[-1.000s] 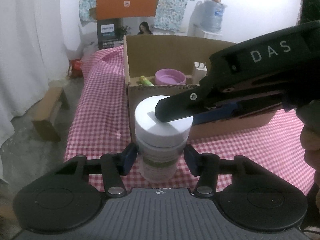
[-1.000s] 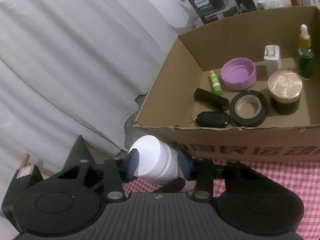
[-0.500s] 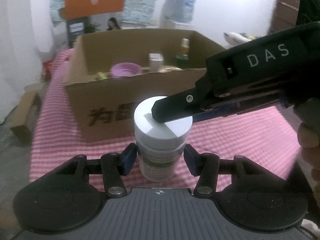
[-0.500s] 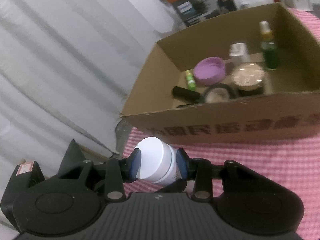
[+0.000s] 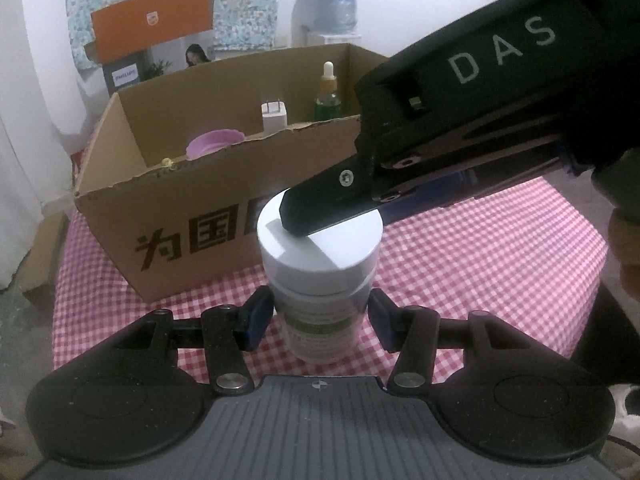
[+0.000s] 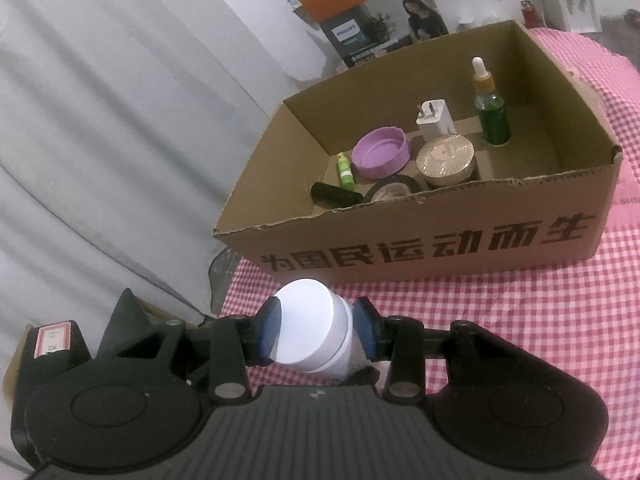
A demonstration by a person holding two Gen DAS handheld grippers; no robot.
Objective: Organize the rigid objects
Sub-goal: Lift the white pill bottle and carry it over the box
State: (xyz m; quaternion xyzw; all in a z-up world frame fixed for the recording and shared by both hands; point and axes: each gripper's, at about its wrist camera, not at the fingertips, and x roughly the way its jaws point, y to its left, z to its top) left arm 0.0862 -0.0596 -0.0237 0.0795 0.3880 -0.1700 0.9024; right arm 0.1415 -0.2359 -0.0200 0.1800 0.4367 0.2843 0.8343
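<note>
The cardboard box (image 6: 420,216) is sitting farther ahead of both tongs than a second ago. The left tongs (image 5: 319,316) are clamping one white-capped jar (image 5: 320,280) by its labelled body, above the checked cloth (image 5: 480,264). The right tongs (image 6: 316,330) are gripping its cap from the side. Ahead, the box is holding seven items, including one dropper bottle (image 6: 490,116).

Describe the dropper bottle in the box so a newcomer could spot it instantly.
Start at the open cardboard box on the pink checked cloth and look to its far right inner area. There the dropper bottle stands upright, just right of the white plug adapter. It is the tallest item inside, and the only one with green glass and a white rubber bulb on top.
</note>
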